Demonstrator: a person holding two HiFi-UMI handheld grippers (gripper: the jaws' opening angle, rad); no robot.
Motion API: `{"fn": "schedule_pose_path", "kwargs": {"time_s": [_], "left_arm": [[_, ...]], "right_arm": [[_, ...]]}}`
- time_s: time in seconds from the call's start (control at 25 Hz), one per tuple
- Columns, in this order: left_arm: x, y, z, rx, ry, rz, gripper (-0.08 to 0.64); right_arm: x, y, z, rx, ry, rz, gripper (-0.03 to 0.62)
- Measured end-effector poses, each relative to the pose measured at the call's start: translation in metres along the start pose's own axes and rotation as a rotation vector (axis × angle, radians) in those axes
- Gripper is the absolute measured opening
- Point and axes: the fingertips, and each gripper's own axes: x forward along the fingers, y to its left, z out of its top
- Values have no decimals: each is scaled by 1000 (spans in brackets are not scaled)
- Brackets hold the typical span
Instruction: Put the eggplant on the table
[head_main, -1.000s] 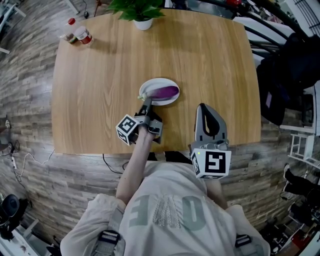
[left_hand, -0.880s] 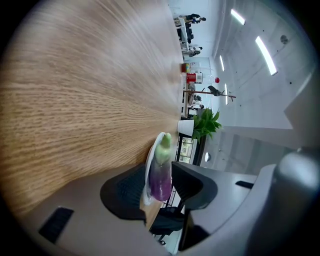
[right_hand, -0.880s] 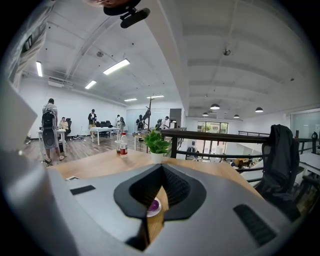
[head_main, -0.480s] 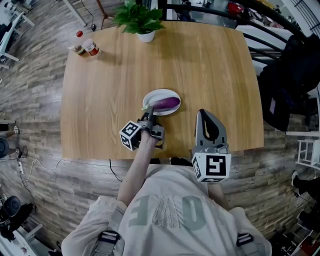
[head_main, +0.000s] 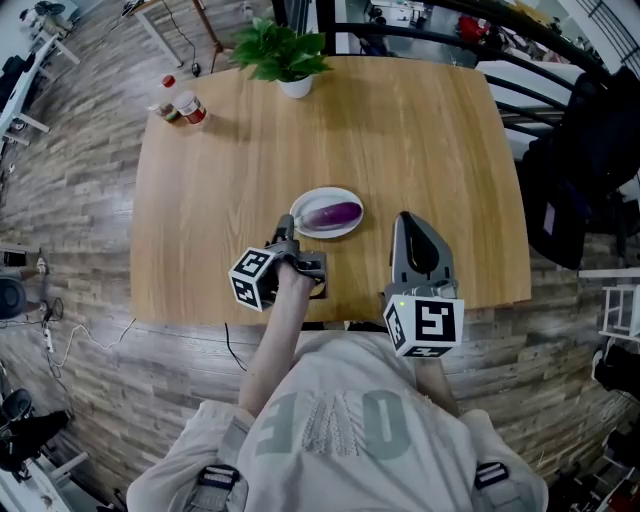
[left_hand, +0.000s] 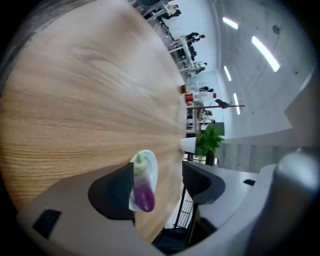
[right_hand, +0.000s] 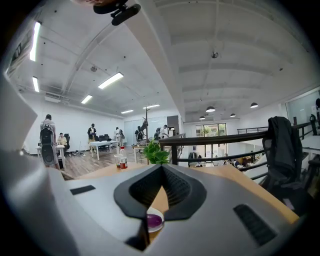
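Lying on a round white plate (head_main: 325, 233), the glossy purple eggplant (head_main: 332, 213) looked light but slippery. The left tool (head_main: 288, 228), jaws just opened wide and holding nothing, should pinch its thick middle.

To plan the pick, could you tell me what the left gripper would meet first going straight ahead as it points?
Most likely the eggplant on the plate, ahead of the left gripper; its jaws have just been opening, nothing between them. The plate's rim may come first.
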Motion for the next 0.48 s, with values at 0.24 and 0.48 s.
{"fn": "schedule_pose_path", "kwargs": {"time_s": [0.24,0.48], "left_arm": [[-62,-192,3,563,-157,-519,288],[-191,-314,-78,1625,-618,-919,287]], "right_arm": [[16,12,39,-22,-106,37,18],[18,28,78,-13,-220,80,18]]}}
